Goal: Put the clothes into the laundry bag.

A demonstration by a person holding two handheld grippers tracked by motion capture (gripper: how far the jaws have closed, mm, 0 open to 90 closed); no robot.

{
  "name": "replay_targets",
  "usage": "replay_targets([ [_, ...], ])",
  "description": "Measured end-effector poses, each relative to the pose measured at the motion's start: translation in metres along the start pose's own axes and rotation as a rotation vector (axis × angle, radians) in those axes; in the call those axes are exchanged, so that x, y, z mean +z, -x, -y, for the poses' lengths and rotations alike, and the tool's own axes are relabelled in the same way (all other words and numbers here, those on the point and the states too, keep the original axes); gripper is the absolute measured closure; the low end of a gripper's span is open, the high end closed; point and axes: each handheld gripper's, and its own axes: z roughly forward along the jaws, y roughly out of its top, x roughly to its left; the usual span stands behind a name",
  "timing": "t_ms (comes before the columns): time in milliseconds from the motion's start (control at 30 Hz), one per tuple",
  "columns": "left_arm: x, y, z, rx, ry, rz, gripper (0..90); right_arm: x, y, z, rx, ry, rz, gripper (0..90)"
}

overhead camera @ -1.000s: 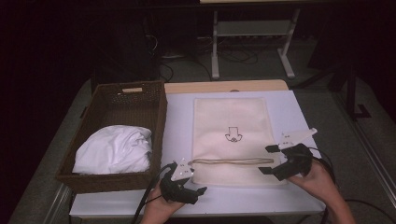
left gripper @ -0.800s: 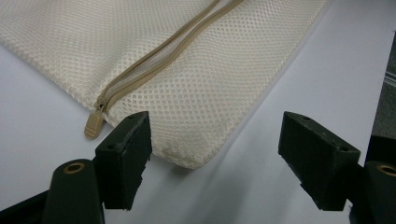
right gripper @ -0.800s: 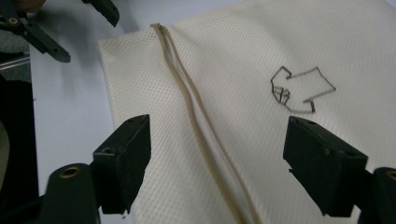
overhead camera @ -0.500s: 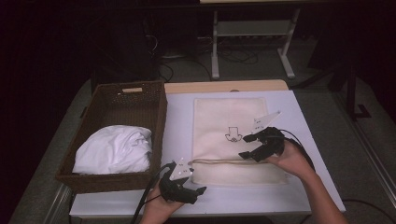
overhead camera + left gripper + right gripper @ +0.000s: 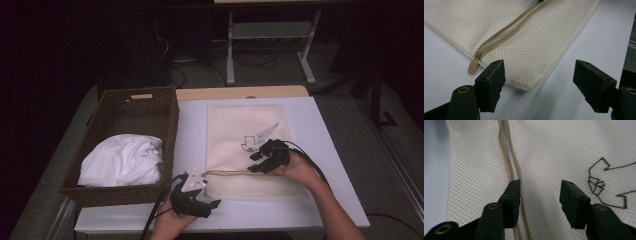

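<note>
A cream mesh bag (image 5: 245,125) lies flat on the white table (image 5: 330,165), its tan zipper (image 5: 232,173) running along the near side. My left gripper (image 5: 211,204) rests at the table's front by the bag's near left corner. It is open, and the corner (image 5: 524,85) and zipper pull (image 5: 473,66) lie just ahead of its jaws. My right gripper (image 5: 256,162) hovers over the bag's middle, above the zipper (image 5: 509,157). Its jaws have just been closing and stand partly open (image 5: 540,192), with mesh (image 5: 544,150) below them and nothing pinched.
A brown wicker basket (image 5: 167,125) holding white cloth (image 5: 122,160) stands at the table's left. A brown stitched figure (image 5: 604,182) marks the bag's middle. A metal stand (image 5: 265,35) is on the floor behind the table.
The right gripper has moved left from the bag's right edge to over its middle near the zipper, and its jaws have narrowed. The left gripper has stayed put.
</note>
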Motion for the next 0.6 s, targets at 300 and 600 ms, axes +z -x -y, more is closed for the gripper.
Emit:
replay_targets([
  [300,-0.001,0.0,-0.001,-0.001,0.007,0.003,25.0,0.017,-0.007,-0.003,-0.05,-0.029,-0.042,58.3],
  [600,-0.001,0.001,-0.003,0.002,0.011,0.005,25.1,0.02,-0.01,-0.007,-0.127,-0.048,-0.002,69.1],
])
